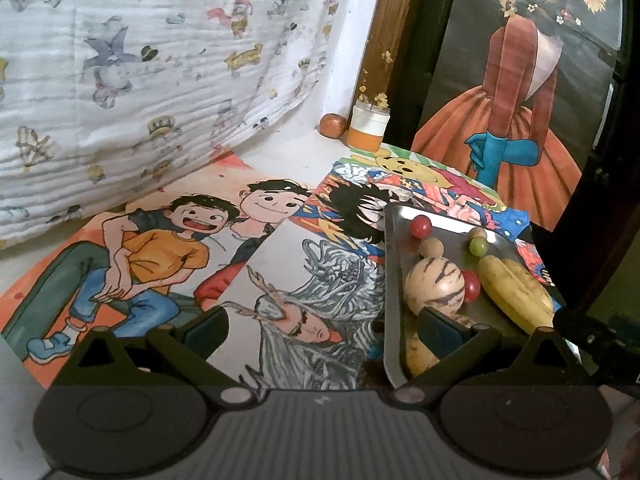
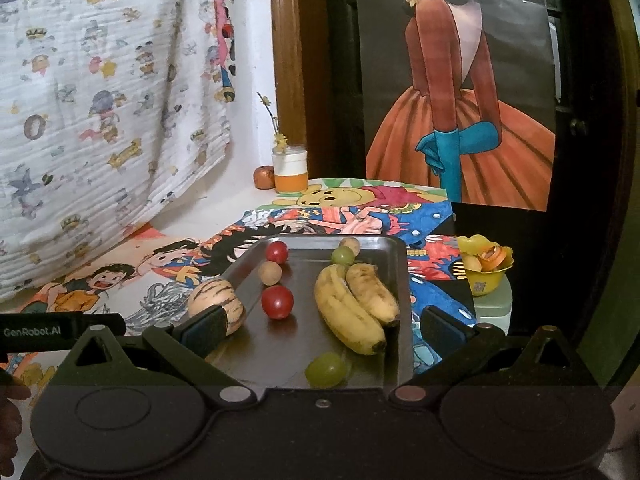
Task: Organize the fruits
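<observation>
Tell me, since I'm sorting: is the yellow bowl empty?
Not empty: the yellow bowl holds pale yellow and orange pieces.

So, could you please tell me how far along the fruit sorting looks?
Early. The metal tray still holds bananas, cherry tomatoes, grapes and a striped melon. Both grippers are open and empty. The yellow bowl holds only a few pieces.

Left gripper [image 1: 324, 330] is hovering low with its jaws standing wide apart, nothing lying between the fingertips. Right gripper [image 2: 324, 330] is likewise gaping wide and gripping nothing. Both are pointing forward, level, with each gripper's dark body filling its view's lower edge.
</observation>
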A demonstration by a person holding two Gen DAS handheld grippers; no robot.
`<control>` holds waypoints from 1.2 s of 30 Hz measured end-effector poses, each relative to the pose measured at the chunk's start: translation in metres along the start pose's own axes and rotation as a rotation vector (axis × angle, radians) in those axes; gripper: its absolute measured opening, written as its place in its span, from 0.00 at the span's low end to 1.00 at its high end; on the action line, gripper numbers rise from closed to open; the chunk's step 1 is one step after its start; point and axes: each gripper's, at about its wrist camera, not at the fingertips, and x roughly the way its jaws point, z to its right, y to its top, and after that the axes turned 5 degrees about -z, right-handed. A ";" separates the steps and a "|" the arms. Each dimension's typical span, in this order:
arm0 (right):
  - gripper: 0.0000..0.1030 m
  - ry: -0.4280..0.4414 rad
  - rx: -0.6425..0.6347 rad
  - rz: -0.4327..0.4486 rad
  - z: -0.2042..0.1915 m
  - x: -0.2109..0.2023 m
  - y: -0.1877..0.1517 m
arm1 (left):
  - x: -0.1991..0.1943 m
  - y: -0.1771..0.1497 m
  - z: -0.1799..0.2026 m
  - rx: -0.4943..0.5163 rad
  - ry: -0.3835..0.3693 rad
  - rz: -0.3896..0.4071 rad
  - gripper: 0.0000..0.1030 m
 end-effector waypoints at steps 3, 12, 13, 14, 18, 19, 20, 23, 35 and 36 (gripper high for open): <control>0.99 -0.003 -0.003 0.002 -0.001 -0.004 -0.003 | -0.004 -0.006 -0.001 0.005 -0.002 0.007 1.00; 0.99 0.005 -0.009 0.014 -0.005 -0.018 -0.009 | -0.020 -0.015 -0.004 0.014 -0.017 0.042 1.00; 0.99 0.006 -0.012 0.016 -0.005 -0.019 -0.010 | -0.022 -0.016 -0.004 0.015 -0.017 0.047 1.00; 0.99 0.008 -0.014 0.019 -0.005 -0.021 -0.011 | -0.024 -0.017 -0.004 0.016 -0.015 0.051 1.00; 0.99 0.012 -0.019 0.029 -0.006 -0.029 -0.015 | -0.030 -0.021 -0.004 0.015 -0.014 0.068 1.00; 0.99 0.013 -0.019 0.032 -0.006 -0.031 -0.016 | -0.032 -0.022 -0.004 0.015 -0.014 0.071 1.00; 0.99 0.014 -0.020 0.035 -0.005 -0.033 -0.017 | -0.034 -0.024 -0.004 0.015 -0.014 0.074 1.00; 0.99 0.015 -0.020 0.041 -0.005 -0.037 -0.020 | -0.038 -0.028 -0.003 0.020 -0.013 0.083 1.00; 0.99 0.021 -0.037 0.068 -0.007 -0.055 -0.031 | -0.055 -0.043 0.002 0.062 -0.015 0.123 1.00; 0.99 0.021 -0.038 0.071 -0.008 -0.056 -0.031 | -0.057 -0.045 0.001 0.065 -0.014 0.126 1.00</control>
